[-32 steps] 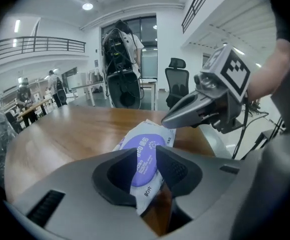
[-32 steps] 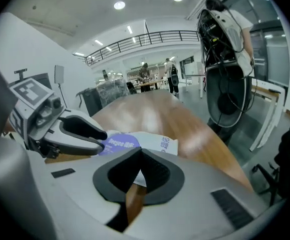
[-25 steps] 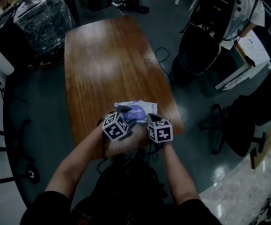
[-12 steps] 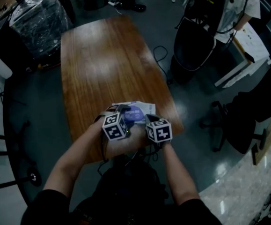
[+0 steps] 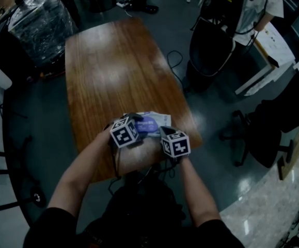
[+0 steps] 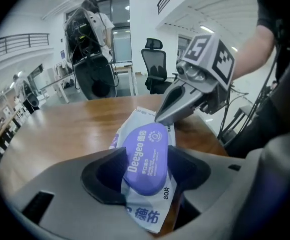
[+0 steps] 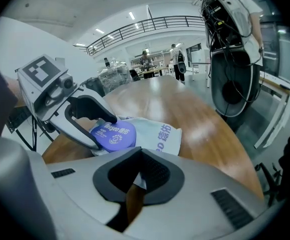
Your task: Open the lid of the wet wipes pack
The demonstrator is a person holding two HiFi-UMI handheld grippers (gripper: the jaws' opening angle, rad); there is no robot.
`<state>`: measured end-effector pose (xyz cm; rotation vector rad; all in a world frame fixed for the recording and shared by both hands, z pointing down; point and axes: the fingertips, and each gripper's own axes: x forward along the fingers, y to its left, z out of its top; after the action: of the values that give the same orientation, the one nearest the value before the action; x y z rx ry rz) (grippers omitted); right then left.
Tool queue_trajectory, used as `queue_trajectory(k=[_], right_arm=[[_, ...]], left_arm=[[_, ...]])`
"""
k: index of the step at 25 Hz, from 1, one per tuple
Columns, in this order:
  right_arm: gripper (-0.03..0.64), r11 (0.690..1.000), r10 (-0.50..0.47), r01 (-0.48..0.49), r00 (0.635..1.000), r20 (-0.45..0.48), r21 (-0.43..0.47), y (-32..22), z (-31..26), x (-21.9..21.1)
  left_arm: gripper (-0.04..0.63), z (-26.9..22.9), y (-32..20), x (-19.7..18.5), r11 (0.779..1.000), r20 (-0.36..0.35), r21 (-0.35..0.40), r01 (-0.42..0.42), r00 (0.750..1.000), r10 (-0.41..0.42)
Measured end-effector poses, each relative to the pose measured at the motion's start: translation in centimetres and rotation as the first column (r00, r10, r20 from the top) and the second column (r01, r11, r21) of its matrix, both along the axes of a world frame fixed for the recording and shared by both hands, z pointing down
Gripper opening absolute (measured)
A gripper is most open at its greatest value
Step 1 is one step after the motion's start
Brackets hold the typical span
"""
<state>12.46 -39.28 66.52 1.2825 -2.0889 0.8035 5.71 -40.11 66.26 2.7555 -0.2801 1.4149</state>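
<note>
The white wet wipes pack (image 5: pixel 158 119) lies near the table's front edge, its purple oval lid (image 6: pixel 146 159) closed and flat. My left gripper (image 6: pixel 145 176) straddles the lid. Its jaws are wide apart and just closing, with the lid between the pads. My right gripper (image 7: pixel 136 181) is shut on the pack's edge, and a white sliver of wrapper shows between its pads. In the left gripper view the right gripper (image 6: pixel 161 118) pins the pack's far end. In the right gripper view the left gripper (image 7: pixel 100 133) brackets the lid (image 7: pixel 112 135).
The pack lies on a long wooden table (image 5: pixel 113 71). A plastic-wrapped bundle (image 5: pixel 38 19) stands on the floor at the back left. A person with dark equipment (image 5: pixel 242 14) is at the back right. A black chair (image 5: pixel 273 133) stands to the right, and cables (image 5: pixel 175 61) lie on the floor.
My left gripper has tilted and edged slightly toward the lid. The right gripper and the pack have stayed put.
</note>
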Motion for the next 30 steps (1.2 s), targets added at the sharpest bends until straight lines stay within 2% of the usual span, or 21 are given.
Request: queue_trajectory(k=[5, 9, 16, 25, 30], right_arm=[[0.011, 1.0, 0.0, 0.0, 1.0, 0.004, 0.006, -0.1, 0.0, 0.0], [0.011, 1.0, 0.003, -0.003, 1.0, 0.002, -0.001, 0.1, 0.3, 0.0], [0.011, 1.0, 0.007, -0.007, 1.0, -0.001, 0.002, 0.0, 0.2, 0.1], [0.011, 1.0, 0.015, -0.015, 1.0, 0.002, 0.007, 0.0, 0.3, -0.1], [0.011, 1.0, 0.018, -0.018, 1.0, 0.01, 0.012, 0.1, 0.3, 0.0]], left_arm=[[0.268, -0.6, -0.5, 0.1, 0.991, -0.05, -0.129, 0.028, 0.998, -0.034], [0.245, -1.8, -0.4, 0.3, 0.988, -0.085, -0.154, 0.017, 0.996, -0.03], [0.119, -4.2, -0.7, 1.0, 0.995, -0.148, -0.104, 0.0, 0.989, -0.015], [0.081, -5.9, -4.5, 1.4, 0.997, -0.192, -0.028, 0.077, 0.978, -0.081], [0.073, -5.6, -6.7, 1.8, 0.995, -0.178, -0.008, 0.095, 0.979, -0.095]])
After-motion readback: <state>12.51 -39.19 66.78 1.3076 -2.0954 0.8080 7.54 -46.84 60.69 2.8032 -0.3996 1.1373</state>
